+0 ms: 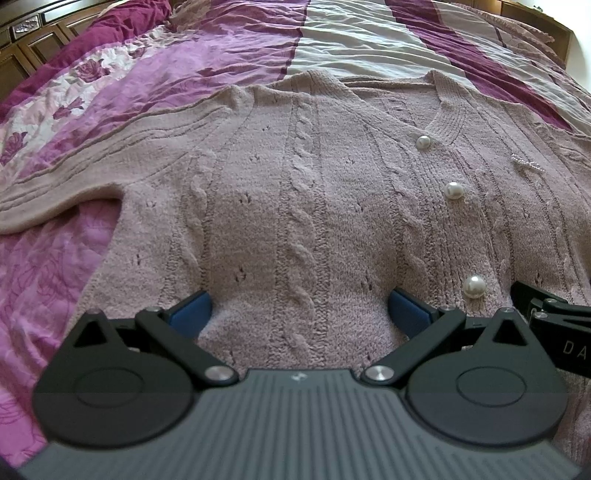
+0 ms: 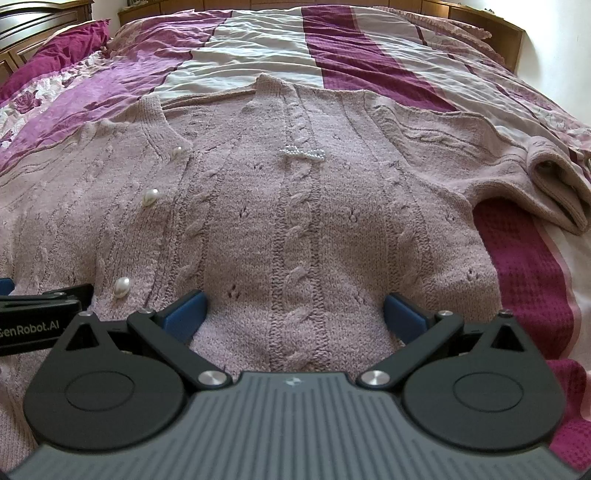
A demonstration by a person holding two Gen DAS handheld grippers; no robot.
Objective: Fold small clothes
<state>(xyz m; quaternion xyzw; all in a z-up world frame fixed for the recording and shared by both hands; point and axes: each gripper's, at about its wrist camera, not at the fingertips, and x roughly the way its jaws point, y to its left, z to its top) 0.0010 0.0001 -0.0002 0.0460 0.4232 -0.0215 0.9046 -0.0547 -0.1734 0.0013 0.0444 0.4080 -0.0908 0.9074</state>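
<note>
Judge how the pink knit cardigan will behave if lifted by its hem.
The cardigan looks soft and floppy: its chunky cable knit follows the bedspread, so it would likely sag and stretch. Its pearl buttons seem fastened, so both front panels should probably rise together.

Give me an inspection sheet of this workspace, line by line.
Surface: bedspread with purple, maroon and pale stripes, wrinkled.
Job's things: pink cable-knit cardigan spread flat, front up, buttoned with pearl buttons; pearl bow on the chest; right-side sleeve bunched up, left-side sleeve stretched out.
Clutter: nothing seen.
Grippers: left gripper and right gripper both open, side by side over the cardigan's lower part, holding nothing.
Cables: nothing seen.
Surroundings: wooden headboard, pale wall.
</note>
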